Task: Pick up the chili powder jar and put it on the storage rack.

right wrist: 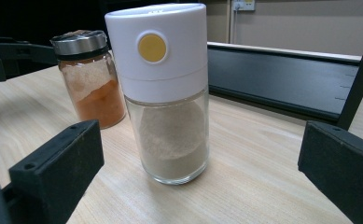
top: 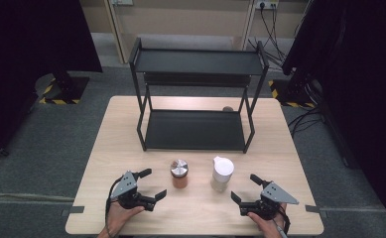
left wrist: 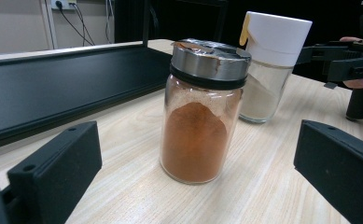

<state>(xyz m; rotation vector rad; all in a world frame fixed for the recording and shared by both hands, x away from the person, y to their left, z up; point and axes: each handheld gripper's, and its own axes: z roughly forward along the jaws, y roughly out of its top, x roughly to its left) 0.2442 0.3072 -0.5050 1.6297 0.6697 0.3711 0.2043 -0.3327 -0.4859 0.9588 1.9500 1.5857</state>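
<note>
Lining up on both jars, nothing picked yet. My left gripper [top: 153, 184] sits at the near left of the table [top: 106, 148], jaws spread wide and empty, aimed at the spice jar [top: 179, 174]. My right gripper [top: 245, 187] sits near right, jaws equally wide and empty, aimed at the white-capped shaker [top: 222, 174].

Progress, as I judge it: at the very start. Both containers stand upright on the table, side by side near the middle, apart from each other and in front of the black rack [top: 195, 130]. Neither is touched. Both rack shelves look bare, so if the jars are meant to go there, all of that is left: close in, grip, lift, place.

Left gripper view: spice jar [left wrist: 200, 112] centred between the jaws, steel lid on, orange powder about two-thirds up. Shaker [left wrist: 268, 65] is behind it to the right, right gripper [left wrist: 345, 60] farther off.

Right gripper view: shaker [right wrist: 165, 93] centred between the jaws, pale powder in the lower glass part, yellow dot on the cap. Spice jar [right wrist: 91, 77] behind it to the left.

Obstructions: each approach path looks free. Rack posts and the lower shelf lip would matter for placement. Some small object sits behind the rack at far right; can't tell what. Cables on the floor beyond, well away.
</note>
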